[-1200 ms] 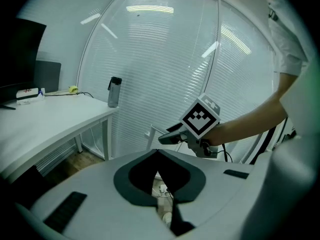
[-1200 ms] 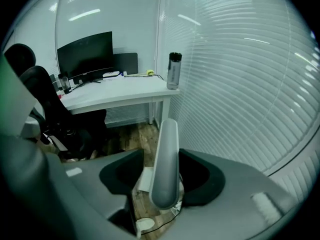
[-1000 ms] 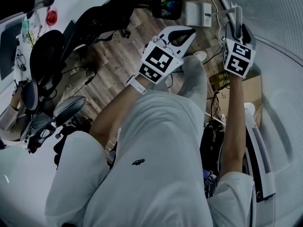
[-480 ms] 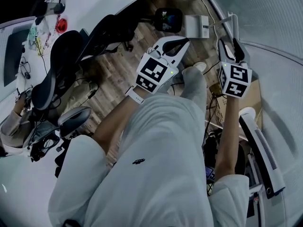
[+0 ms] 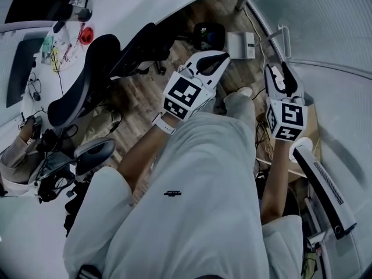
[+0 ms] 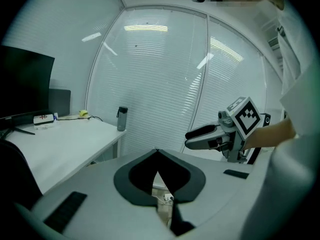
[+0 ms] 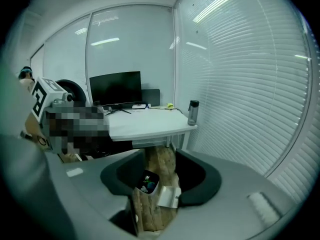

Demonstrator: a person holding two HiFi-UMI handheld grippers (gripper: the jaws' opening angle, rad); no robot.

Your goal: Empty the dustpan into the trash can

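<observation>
The dark trash can (image 5: pixel 209 35) stands on the wooden floor with colourful rubbish inside. The white dustpan (image 5: pixel 241 44) lies just right of it, its handle (image 5: pixel 281 35) sticking up. In the right gripper view the trash can (image 7: pixel 147 182) and dustpan (image 7: pixel 169 196) show far below, through the gap between the jaws. My right gripper (image 5: pixel 279 72) is raised and empty, its jaws wide apart and closing. My left gripper (image 5: pixel 222 57) is shut on nothing, held over the floor near the can. The left gripper view shows the right gripper (image 6: pixel 189 138) off to the right.
Black office chairs (image 5: pixel 87 86) stand left under a white desk (image 5: pixel 133 4). A water bottle (image 6: pixel 122 119) and monitor (image 7: pixel 115 89) sit on another desk by the blinds. A cardboard box (image 5: pixel 312 118), cables and a white tower unit (image 5: pixel 325 185) crowd the right. My legs fill the foreground.
Both grippers have risen and drawn back toward me. The right one has come away from the dustpan handle. The left stays shut.
</observation>
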